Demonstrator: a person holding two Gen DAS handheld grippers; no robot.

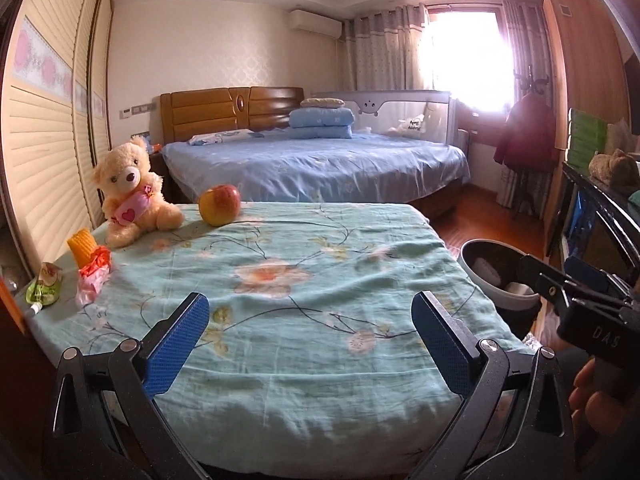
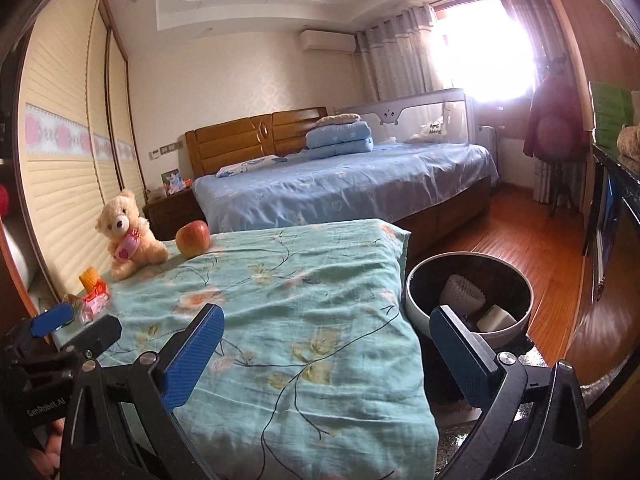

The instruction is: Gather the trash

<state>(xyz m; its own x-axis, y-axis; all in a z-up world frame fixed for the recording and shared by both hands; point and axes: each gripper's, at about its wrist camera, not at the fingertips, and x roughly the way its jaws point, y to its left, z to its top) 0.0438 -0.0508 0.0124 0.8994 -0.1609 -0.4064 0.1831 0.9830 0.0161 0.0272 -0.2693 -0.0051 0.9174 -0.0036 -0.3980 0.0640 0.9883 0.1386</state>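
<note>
I hold two tongs over the near end of a table covered with a turquoise flowered cloth (image 1: 304,304). My left gripper (image 1: 310,344) has its blue pads spread as wide as they go, and nothing is between them, only the cloth below. My right gripper (image 2: 326,360) is also fully spread and holds nothing; its left pad is over the cloth and its right pad is in front of the bin.

I take the apple (image 1: 219,205) as my landmark; it stands at the far edge of the cloth. Just to the left of the apple sits a cream teddy bear (image 1: 134,192) with a pink heart on its chest. Nearer to me than the apple, and well to the left at the table's left edge, lies the trash: an orange and pink crumpled wrapper (image 1: 93,270) with a yellow ribbed piece (image 1: 82,245) touching it behind, and beside that a green pouch (image 1: 45,285) with a small spout. To the right of the apple and lower, off the table's right side, stands a round grey bin (image 2: 468,300); some white pieces already lie in it. Behind the apple is a bed with a blue sheet (image 1: 316,164).
</note>
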